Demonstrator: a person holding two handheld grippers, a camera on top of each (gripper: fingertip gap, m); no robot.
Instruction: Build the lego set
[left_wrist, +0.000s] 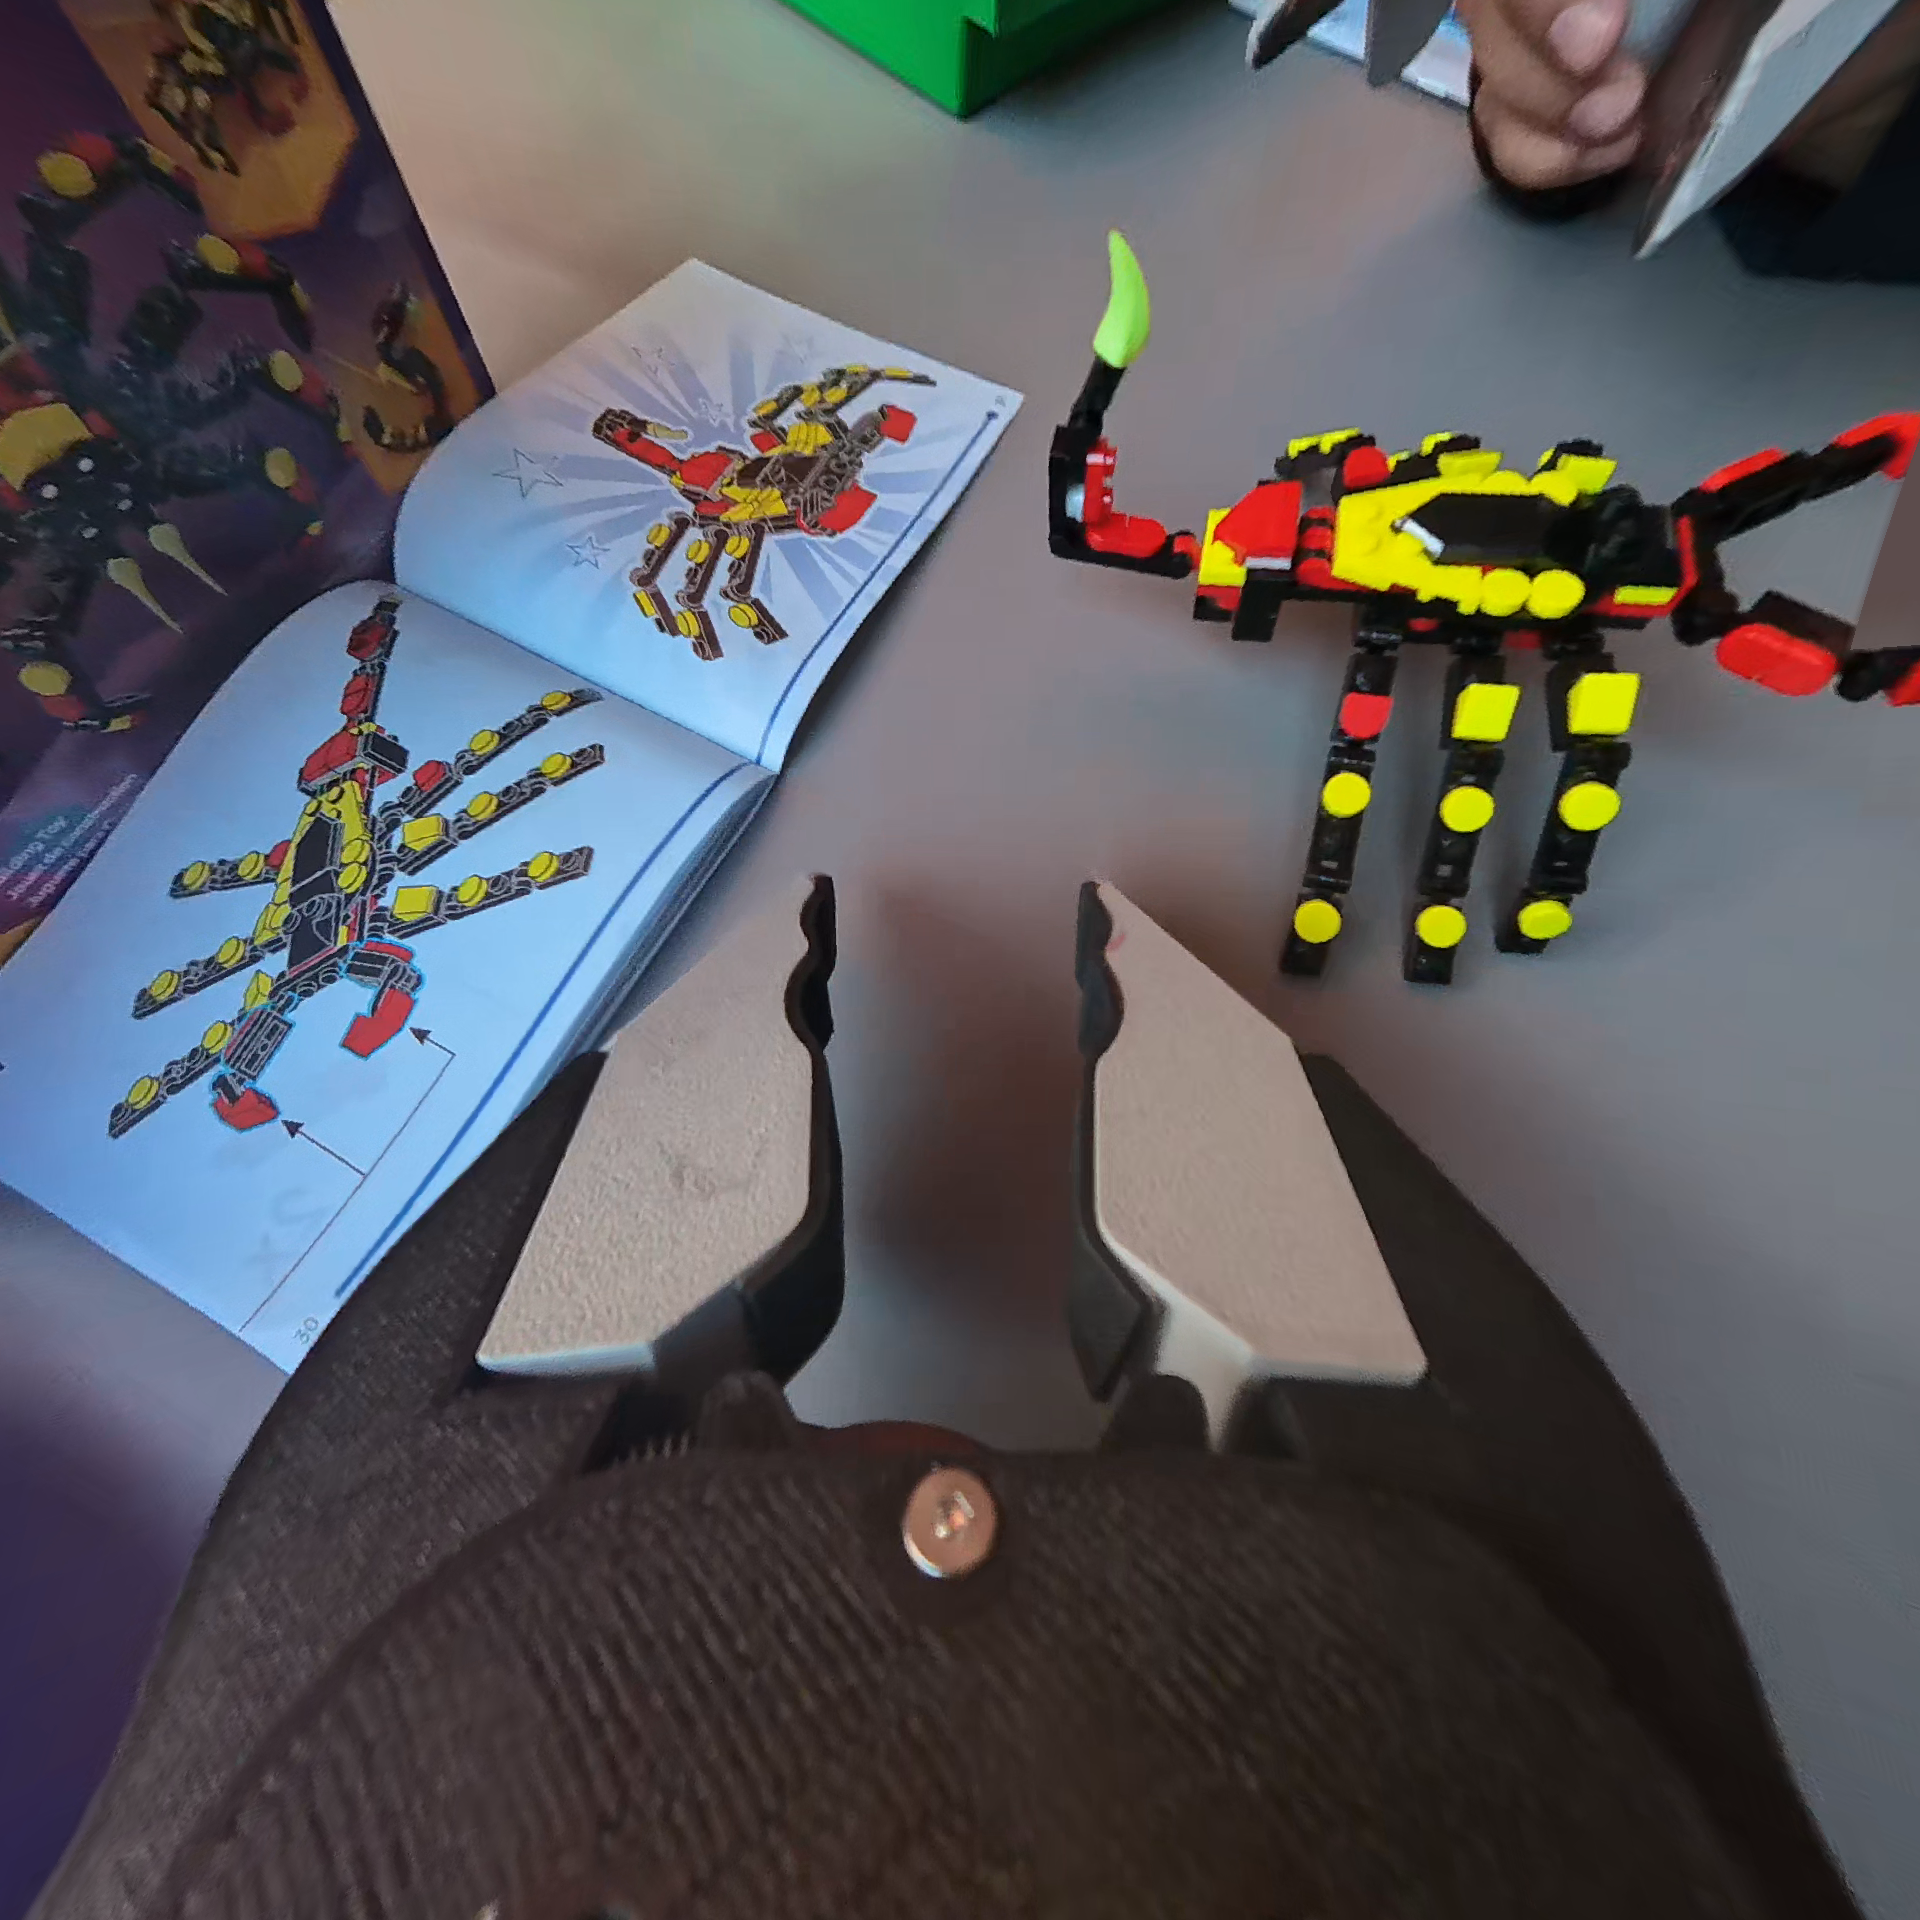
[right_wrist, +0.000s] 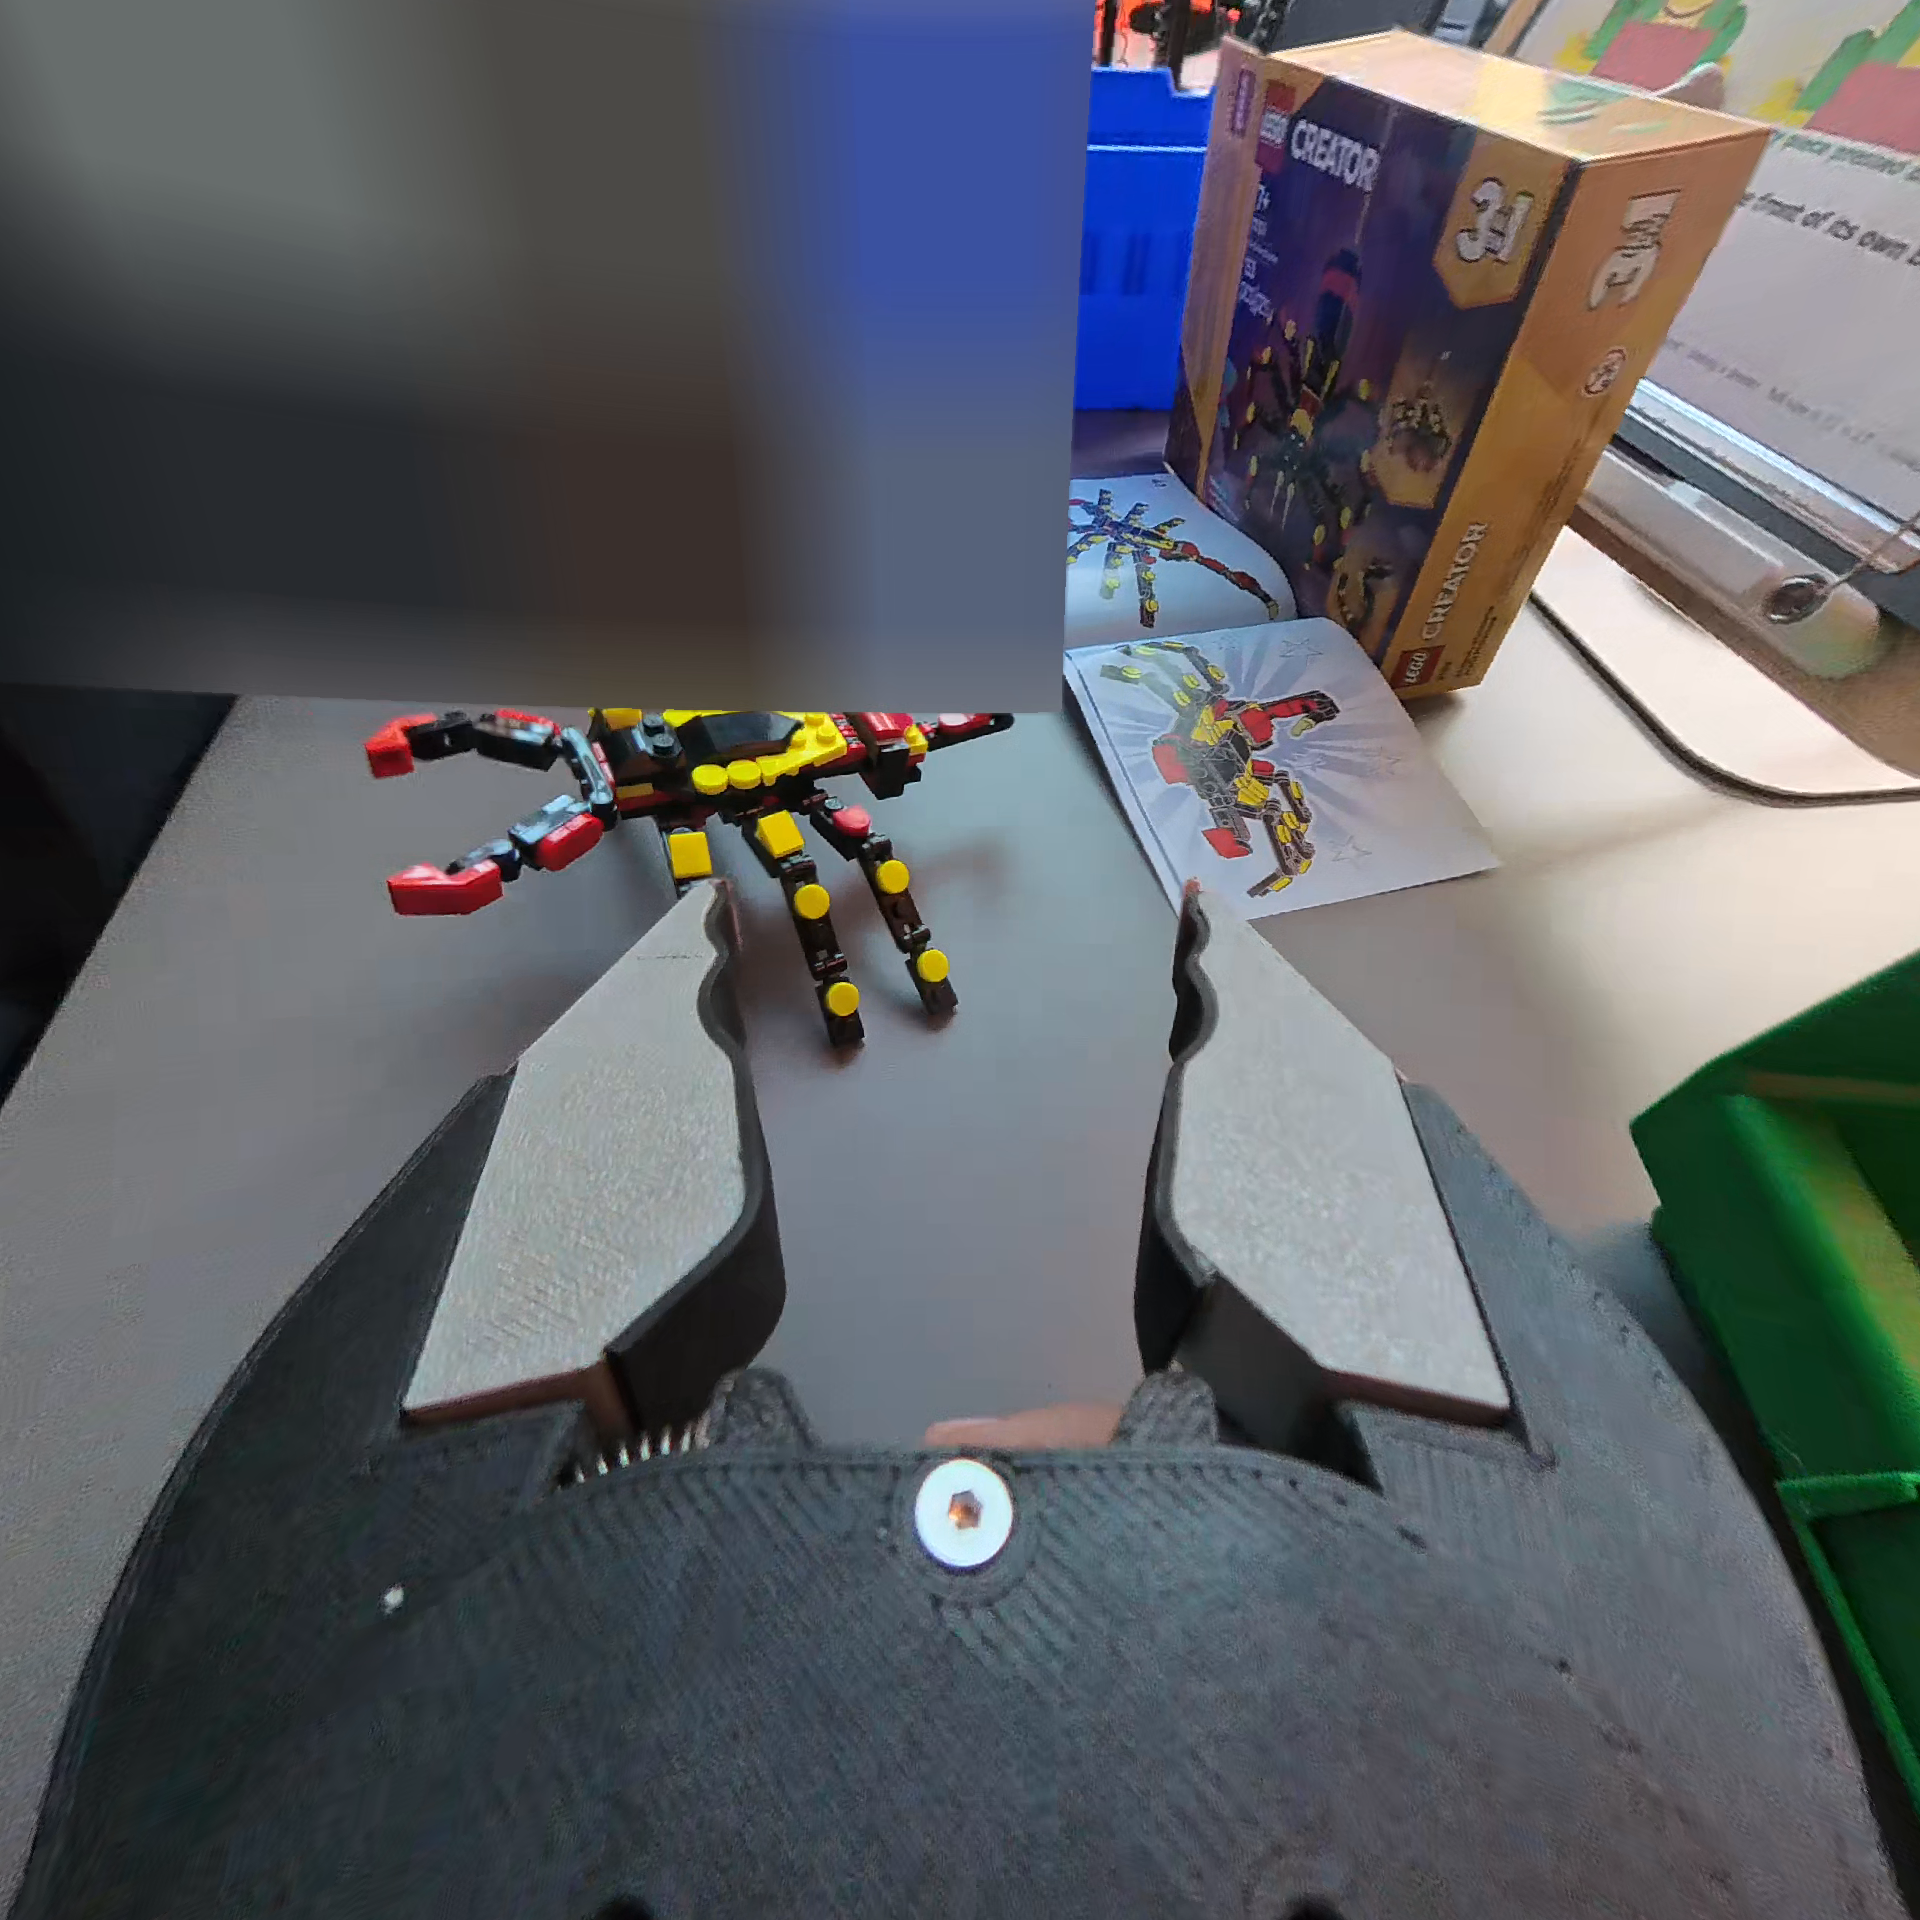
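Observation:
A black, yellow and red lego scorpion (left_wrist: 1455, 551) stands on the grey table, with a raised tail tipped by a green stinger (left_wrist: 1124, 301), red claws and three legs facing me. It also shows in the right wrist view (right_wrist: 727, 769), partly under a blurred patch. My left gripper (left_wrist: 954, 904) is open and empty, above bare table, left of and nearer than the scorpion's legs. My right gripper (right_wrist: 954, 904) is open and empty, its left fingertip just in front of the scorpion's legs.
An open instruction booklet (left_wrist: 499, 810) lies to the left, also seen in the right wrist view (right_wrist: 1278, 758). The set's box (right_wrist: 1434, 353) stands behind it. A green bin (right_wrist: 1808, 1278) sits at the right. A hand (left_wrist: 1558, 94) holds the other gripper beyond the scorpion. Left tips to right tips: about 15 centimetres. The green stinger (left_wrist: 1124, 301) is about 9 centimetres from my left fingertips.

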